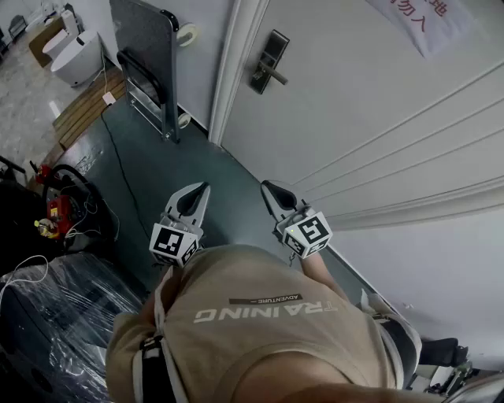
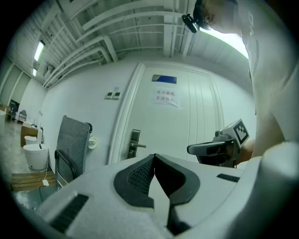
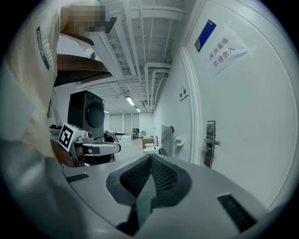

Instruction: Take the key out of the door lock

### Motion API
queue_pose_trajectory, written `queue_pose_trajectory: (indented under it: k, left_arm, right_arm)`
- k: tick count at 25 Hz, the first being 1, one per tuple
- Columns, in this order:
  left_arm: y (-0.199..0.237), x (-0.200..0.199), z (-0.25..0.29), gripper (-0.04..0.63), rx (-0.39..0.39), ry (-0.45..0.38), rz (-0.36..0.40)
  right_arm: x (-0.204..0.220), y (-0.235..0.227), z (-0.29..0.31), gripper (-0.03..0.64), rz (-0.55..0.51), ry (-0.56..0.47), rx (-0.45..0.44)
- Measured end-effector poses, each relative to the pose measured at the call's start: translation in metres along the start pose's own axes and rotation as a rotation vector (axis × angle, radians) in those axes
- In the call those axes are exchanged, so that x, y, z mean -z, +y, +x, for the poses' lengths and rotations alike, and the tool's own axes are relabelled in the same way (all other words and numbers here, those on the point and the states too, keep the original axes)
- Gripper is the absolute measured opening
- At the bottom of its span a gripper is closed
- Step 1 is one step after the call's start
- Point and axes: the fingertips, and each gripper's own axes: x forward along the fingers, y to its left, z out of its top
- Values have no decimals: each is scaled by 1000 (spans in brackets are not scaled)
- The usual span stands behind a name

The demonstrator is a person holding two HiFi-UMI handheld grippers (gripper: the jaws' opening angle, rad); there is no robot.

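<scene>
Door lock ahead; trolley left of door.

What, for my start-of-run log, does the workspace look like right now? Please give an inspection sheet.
Surface: dark floor, bare in front of the white door.
Job's things: door lock with a lever handle, near the door's edge; the key is too small to make out.
Clutter: grey wheeled panel, wooden pallet, toilet, plastic-wrapped bundle.
Grippers: left gripper and right gripper both shut on nothing, held well short of the lock.
Cables: black cable runs across the floor left of the door.
Surroundings: paper notice taped on the door.
</scene>
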Motion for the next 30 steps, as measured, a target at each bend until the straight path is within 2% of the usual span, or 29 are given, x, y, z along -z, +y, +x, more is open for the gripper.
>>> queue_pose_trajectory:
  k: [5,8,11,14,17,20,22,25,28,30]
  left_arm:
    - [32,19,-16,9,31,56,-29]
    - [37,20,-27,9,52,73,-36]
    - [44,21,-45,9,39,67,-27]
    - [55,28,-55,9,11,60,-75]
    - [57,39,-58,9,-1,60,-127]
    - [57,61,-53,9,12,93,-160]
    - [58,76,-41,9,29,131,-143]
    - [49,84,-5,9,82,206,-41]
    - [35,75,28,9,173,250,12]
    - [36,61,47,9,185,247,7]
  right_arm:
    - [6,23,31,14,-68,25,35]
    - [14,35,40,14,1,42,7]
    - [12,42,47,14,41,27,4]
    - [2,44,53,15,46,5,4]
    - [6,47,57,14,6,41,0]
    - [21,49,59,14,10,83,-19]
    - [28,45,60,15,25,96,-27]
    - [31,21,62,15,30,107,-32]
    - [42,-5,69,15,20,126,-60]
    - [53,-17,83,15,13,144,-98]
